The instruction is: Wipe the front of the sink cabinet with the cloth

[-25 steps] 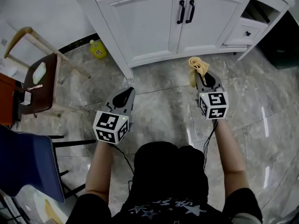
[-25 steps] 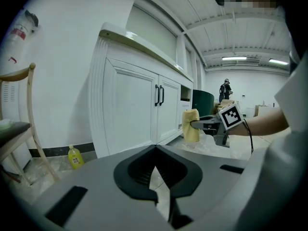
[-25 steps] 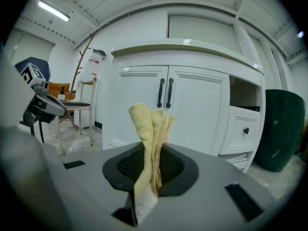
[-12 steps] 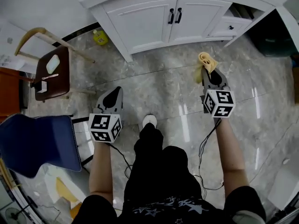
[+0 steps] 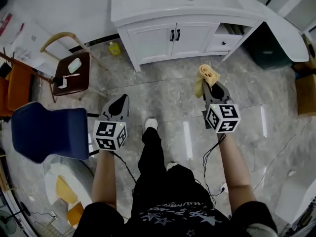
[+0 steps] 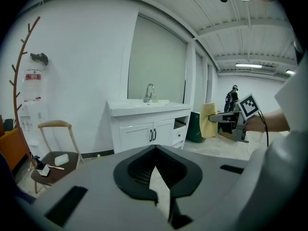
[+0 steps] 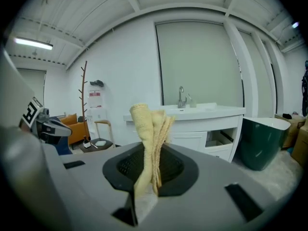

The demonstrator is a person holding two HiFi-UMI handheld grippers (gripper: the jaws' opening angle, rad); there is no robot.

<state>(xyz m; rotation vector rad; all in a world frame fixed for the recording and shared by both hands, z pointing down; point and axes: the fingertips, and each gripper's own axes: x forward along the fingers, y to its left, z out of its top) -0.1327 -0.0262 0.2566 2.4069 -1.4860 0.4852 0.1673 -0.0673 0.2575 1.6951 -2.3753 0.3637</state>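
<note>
- The grey marble floor fills most of the head view. Much more of it now lies between the person and the cabinet than a second ago, and ceiling lights glare off it in streaks.
- The white sink cabinet has shrunk toward the top centre of the frame. Its countertop and the basin drain now show, where earlier only the two doors with black handles were in view.
- A blue chair, cut off at the left edge before, now sits whole at middle left.
- A dark green tub stands at upper right, just beside the cabinet's end.
- A brown wooden chair at upper left carries a white bar and small items.
- The right gripper, right of centre, keeps its jaws pinched on the yellow cloth. The cloth sticks up in a folded bunch, well apart from the cabinet front.
- The left gripper, left of centre, has its jaws pressed together with nothing in them.
- A white shoe has come into view between the grippers.
- A small yellow bottle stands by the cabinet's left corner.
</note>
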